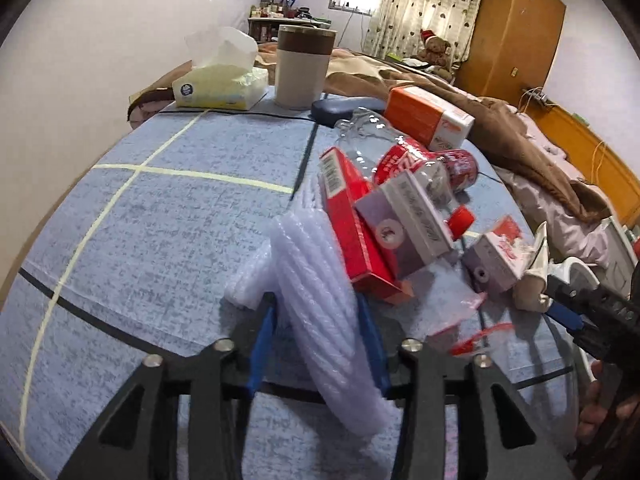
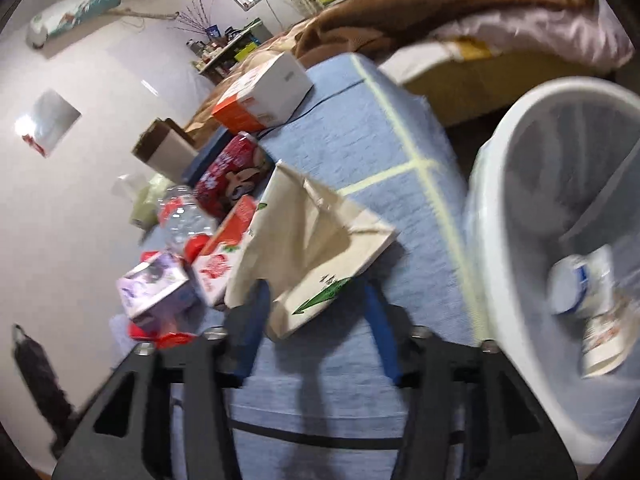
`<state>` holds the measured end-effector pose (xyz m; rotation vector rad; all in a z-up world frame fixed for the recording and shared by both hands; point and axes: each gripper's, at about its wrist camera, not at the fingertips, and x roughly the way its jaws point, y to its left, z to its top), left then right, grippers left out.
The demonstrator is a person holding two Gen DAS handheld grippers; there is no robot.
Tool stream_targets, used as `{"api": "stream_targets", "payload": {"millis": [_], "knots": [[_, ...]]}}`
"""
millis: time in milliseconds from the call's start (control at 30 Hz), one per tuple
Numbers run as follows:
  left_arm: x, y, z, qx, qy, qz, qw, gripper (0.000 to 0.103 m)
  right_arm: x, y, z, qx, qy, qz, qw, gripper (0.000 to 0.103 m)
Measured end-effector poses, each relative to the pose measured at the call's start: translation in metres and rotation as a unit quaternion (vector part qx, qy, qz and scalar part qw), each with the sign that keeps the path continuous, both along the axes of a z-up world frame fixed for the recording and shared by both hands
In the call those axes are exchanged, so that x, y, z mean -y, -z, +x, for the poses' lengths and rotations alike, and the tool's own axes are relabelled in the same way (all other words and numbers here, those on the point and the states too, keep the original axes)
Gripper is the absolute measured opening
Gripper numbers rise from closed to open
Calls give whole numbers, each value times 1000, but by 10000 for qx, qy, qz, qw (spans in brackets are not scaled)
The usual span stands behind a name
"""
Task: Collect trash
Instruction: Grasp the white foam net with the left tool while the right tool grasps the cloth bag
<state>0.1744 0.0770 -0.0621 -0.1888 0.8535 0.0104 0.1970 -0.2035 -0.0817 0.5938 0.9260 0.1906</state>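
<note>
A ribbed white foam sheet (image 1: 316, 280) sits rolled between the blue fingers of my left gripper (image 1: 320, 344), which is shut on it, and its end droops toward the camera. Just beyond lies a trash pile: a red box (image 1: 352, 224), a clear bottle (image 1: 384, 152), a red can (image 1: 460, 168) and small cartons (image 1: 412, 216). My right gripper (image 2: 316, 320) stands open around a crumpled beige paper bag (image 2: 312, 240) with a green arrow, lying on the blue cloth. A white bin (image 2: 520, 128) stands off the table's right edge, a white cup (image 2: 592, 304) inside.
A tissue box (image 1: 220, 84), a brown-and-white tumbler (image 1: 304, 68) and an orange-and-white box (image 1: 428, 116) stand at the table's far side. The blue cloth (image 1: 160, 220) is bare on the left. A bed with a brown blanket (image 1: 500, 120) lies behind.
</note>
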Motion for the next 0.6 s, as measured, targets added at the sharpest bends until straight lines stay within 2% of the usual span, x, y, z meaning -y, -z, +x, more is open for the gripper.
{"api": "stream_targets", "payload": {"millis": [33,167,300,400,467,500,533,600], "knots": [[-2,1,0,5,-19,-50,10000,48,-1,2,2,-16,21,81,10000,54],[-5,6,3,-93,-12,-120,9999,51,-18,-5,7,172,22,-482,9987,54],[-8,12,4,-203,-32,-293,9994,52,-24,-1,14,117,-76,-226,9996,52],[-14,14,6,-292,-79,-533,9981,52,-27,0,16,176,-53,-361,9992,26],[-15,14,6,-282,-26,-623,9977,52,-27,0,16,222,-51,-327,9992,23],[-16,15,6,-268,13,-666,9974,52,-28,0,16,257,-64,-329,9991,15],[-16,15,5,-248,28,-691,9973,50,-28,-1,15,293,-90,-330,9990,14],[-16,15,4,-205,53,-687,9974,40,-30,-4,12,370,-169,-452,9982,12]]}}
